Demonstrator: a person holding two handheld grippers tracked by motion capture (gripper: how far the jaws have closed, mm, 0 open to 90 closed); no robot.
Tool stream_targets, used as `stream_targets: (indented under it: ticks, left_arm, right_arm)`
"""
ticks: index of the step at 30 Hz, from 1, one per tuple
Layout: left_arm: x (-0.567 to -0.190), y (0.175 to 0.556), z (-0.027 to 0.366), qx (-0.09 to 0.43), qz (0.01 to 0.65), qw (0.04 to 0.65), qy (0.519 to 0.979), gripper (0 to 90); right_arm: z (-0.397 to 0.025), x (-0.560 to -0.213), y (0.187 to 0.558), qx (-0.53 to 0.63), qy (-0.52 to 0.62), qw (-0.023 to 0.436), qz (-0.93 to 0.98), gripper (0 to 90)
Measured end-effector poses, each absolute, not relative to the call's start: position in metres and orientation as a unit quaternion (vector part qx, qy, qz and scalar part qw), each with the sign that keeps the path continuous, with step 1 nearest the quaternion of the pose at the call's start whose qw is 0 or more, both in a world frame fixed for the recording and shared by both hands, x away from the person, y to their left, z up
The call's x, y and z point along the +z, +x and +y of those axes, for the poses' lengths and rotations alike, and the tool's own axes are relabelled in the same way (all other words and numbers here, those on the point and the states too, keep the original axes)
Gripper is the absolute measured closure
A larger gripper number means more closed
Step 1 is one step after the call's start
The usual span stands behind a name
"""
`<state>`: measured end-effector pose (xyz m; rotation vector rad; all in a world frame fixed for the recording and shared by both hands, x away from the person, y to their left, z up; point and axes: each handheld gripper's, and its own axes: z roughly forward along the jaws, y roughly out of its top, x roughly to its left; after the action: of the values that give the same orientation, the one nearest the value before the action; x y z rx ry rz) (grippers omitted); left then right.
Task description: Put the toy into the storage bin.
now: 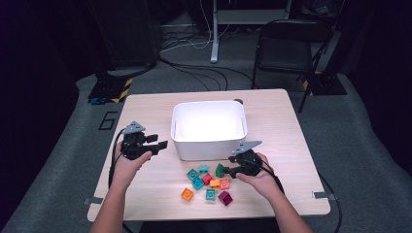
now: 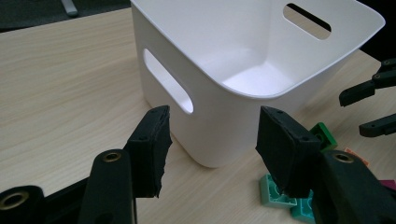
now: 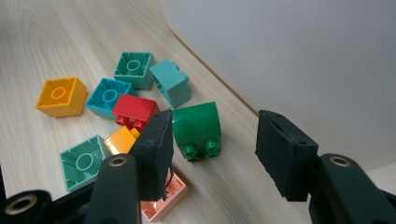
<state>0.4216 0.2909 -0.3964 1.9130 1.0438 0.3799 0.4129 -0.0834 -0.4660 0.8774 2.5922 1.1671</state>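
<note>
Between my right gripper's [image 3: 212,154] parted jaws, I am lining up the green brick [image 3: 196,123], lying studs-toward-me beside the white bin [image 3: 303,60]. Farther off, my left gripper [image 1: 156,142] is hovering open and empty; closing off-centre risks knocking neighbouring bricks aside.

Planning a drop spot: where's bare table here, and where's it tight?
Bare: tabletop left of the white bin, and the strip right of the bin. Crowded: the block cluster before the bin, where the open right gripper nears the green block.
</note>
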Motion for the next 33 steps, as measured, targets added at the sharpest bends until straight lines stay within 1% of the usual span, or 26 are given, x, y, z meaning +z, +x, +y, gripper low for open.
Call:
stream_targets:
  ticks: [4,14,22,24,29,33]
  left_arm:
    - [-0.397,0.420,0.293,0.158,0.426,0.447,0.771,43.4]
    - [-0.398,0.415,0.300,0.163,0.435,0.446,0.765,43.3]
    - [-0.398,0.412,0.304,0.164,0.442,0.445,0.761,43.2]
    - [-0.398,0.411,0.305,0.164,0.442,0.445,0.761,43.2]
    - [-0.399,0.411,0.306,0.164,0.446,0.443,0.760,43.1]
    - [-0.399,0.412,0.305,0.164,0.444,0.444,0.761,43.1]
  right_arm:
    - [-0.078,-0.472,0.416,0.389,0.284,0.084,0.872,45.4]
    - [-0.066,-0.481,0.420,0.383,0.272,0.069,0.880,45.0]
    - [-0.058,-0.489,0.423,0.373,0.260,0.074,0.888,44.8]
    - [-0.057,-0.490,0.424,0.367,0.257,0.075,0.891,46.3]
    - [-0.054,-0.492,0.425,0.359,0.261,0.070,0.894,54.9]
    - [-0.055,-0.491,0.425,0.357,0.263,0.071,0.894,56.7]
